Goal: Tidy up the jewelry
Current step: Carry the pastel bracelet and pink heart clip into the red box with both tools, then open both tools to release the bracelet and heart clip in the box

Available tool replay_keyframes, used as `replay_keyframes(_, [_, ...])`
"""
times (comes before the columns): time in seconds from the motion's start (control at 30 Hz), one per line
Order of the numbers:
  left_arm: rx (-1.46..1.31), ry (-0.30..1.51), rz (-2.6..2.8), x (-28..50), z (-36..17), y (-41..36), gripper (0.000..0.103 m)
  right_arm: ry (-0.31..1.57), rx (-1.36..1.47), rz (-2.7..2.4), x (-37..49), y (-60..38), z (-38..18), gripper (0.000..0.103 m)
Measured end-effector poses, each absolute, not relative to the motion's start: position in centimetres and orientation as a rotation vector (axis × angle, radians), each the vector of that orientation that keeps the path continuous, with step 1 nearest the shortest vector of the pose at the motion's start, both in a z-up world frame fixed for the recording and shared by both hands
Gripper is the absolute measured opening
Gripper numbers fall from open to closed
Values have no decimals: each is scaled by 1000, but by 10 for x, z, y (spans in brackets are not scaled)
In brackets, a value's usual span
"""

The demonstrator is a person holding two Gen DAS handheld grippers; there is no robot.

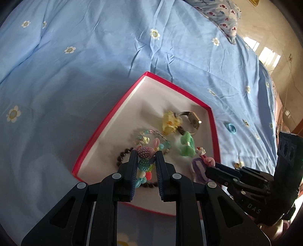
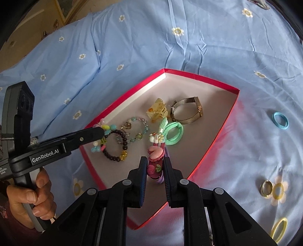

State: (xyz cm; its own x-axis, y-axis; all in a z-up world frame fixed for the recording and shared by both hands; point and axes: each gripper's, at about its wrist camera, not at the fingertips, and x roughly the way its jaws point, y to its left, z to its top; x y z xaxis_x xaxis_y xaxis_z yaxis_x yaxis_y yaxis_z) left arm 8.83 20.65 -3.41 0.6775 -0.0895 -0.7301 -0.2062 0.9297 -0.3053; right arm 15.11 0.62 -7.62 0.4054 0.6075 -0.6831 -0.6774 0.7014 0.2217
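Both jaws clamped: left gripper (image 1: 146, 154) on beaded bracelet (image 1: 144, 160), right gripper (image 2: 155, 160) on, seemingly, hair clip (image 2: 155, 164).

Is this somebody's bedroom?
Probably a bedroom. The red box of jewelry sits on a bed with a blue flowered sheet, a patterned pillow lies at its far end, and a shiny tiled floor shows beyond.

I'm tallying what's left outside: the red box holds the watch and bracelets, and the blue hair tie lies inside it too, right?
Not quite. The blue hair tie lies outside the red box, on the bedsheet beside it, as the right wrist view shows. The watch and bracelets are inside.
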Motion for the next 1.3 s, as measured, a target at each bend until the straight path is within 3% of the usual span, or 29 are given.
replay_keyframes(0.7, [-387,883,95,96,-55,212,18,859,-98,816,168,18,-91,18])
replay_keyframes(0.87, [-392,884,91,94,-53,212,25,859,-97,811,168,17,-91,19])
replay_keyframes(1.3, [-385,872,97,87,-43,209,29,853,-94,798,161,12,-88,25])
